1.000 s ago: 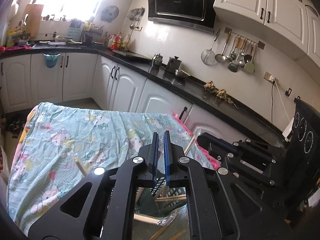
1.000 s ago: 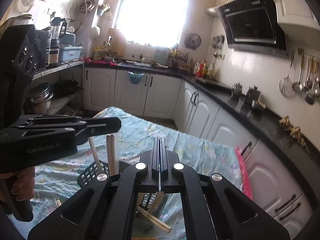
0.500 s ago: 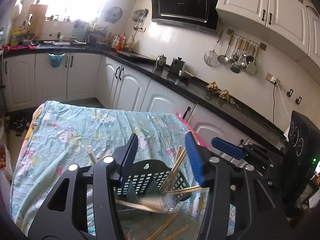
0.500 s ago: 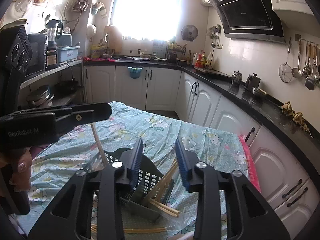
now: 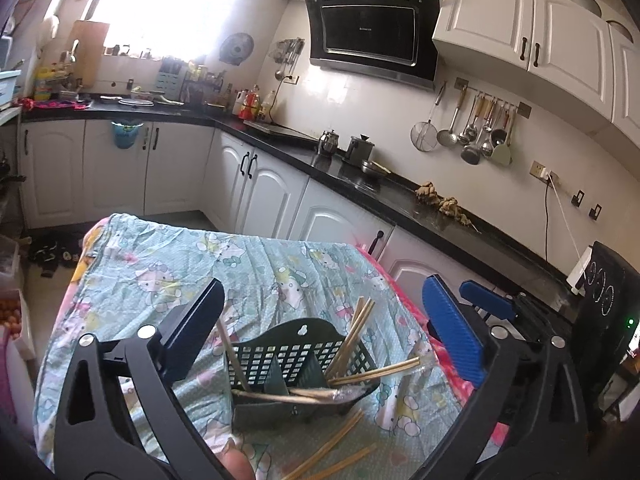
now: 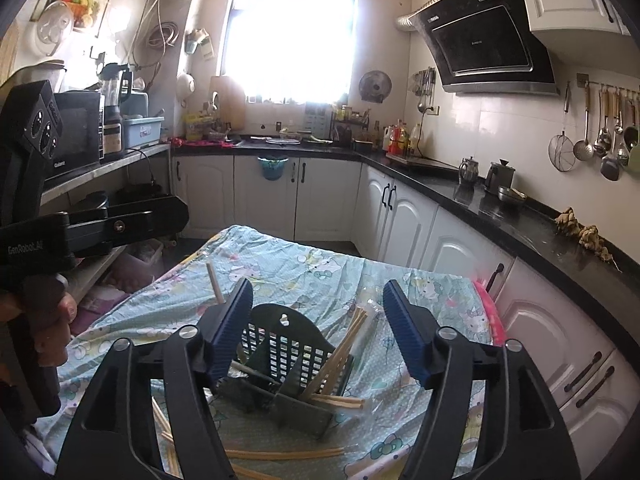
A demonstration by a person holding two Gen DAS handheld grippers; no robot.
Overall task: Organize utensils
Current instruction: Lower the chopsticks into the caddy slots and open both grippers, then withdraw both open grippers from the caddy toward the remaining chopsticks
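Claws first: we held the left gripper and the right gripper spread wide and empty above the dark caddy. Chopsticks leaned loosely inside it; others lay on the patterned tablecloth. We judged a careless descent might tip the light caddy or snag the wrinkled cloth. Beyond stood white cabinets and a black counter.

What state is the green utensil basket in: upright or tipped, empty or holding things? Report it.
Upright and holding things: the green basket stands on its base on the tablecloth, with several chopsticks leaning inside. More lie loose beside it.
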